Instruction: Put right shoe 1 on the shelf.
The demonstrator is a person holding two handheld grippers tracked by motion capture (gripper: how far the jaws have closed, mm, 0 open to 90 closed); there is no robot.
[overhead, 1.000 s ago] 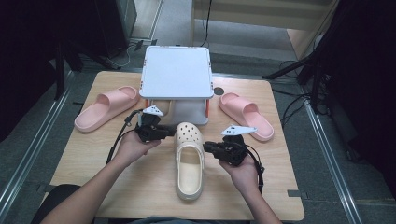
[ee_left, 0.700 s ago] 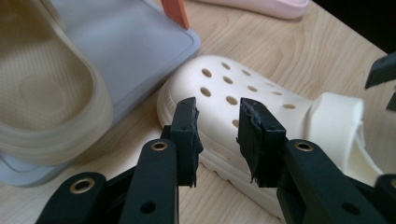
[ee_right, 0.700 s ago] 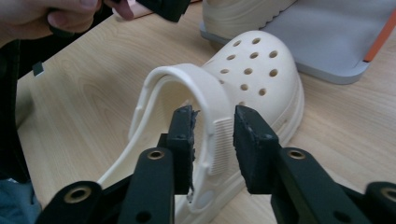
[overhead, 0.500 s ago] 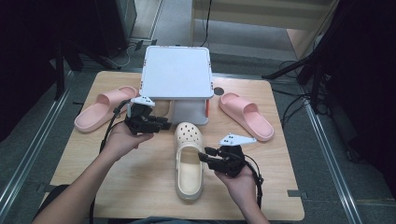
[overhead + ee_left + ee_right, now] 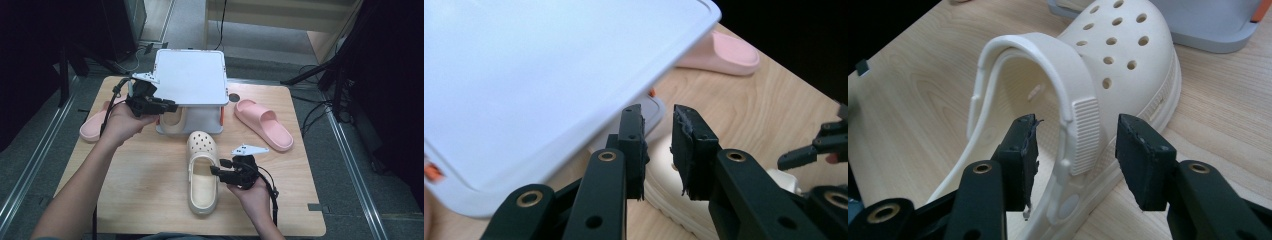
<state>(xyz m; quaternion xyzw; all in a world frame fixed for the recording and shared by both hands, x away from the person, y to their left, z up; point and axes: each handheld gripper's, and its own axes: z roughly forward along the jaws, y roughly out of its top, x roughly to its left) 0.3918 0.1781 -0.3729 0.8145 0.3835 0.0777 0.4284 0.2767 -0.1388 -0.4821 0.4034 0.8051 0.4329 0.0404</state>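
A cream clog (image 5: 202,172) lies on the wooden table (image 5: 150,185), toe toward the white-topped rack (image 5: 190,75). My right gripper (image 5: 216,170) is at its right side. In the right gripper view its jaws have just been opening; the gripper (image 5: 1075,145) is open and straddles the clog's strap hinge (image 5: 1085,132) without pressing it. My left gripper (image 5: 172,106) is held up by the rack's left front corner. Its jaws have just been closing, and the gripper (image 5: 658,145) shows a narrow gap with nothing in it. A second cream clog (image 5: 175,120) sits under the rack's top.
One pink slipper (image 5: 95,125) lies at the table's left, partly behind my left hand, and another pink slipper (image 5: 262,122) lies to the right of the rack. The rack's grey base (image 5: 1208,20) stands just beyond the clog's toe. Dark floor surrounds the table.
My left gripper has lifted away from the clog's toe and gone up and left to the rack's corner. My right gripper's jaws have spread off the clog's side; that hand has barely moved.
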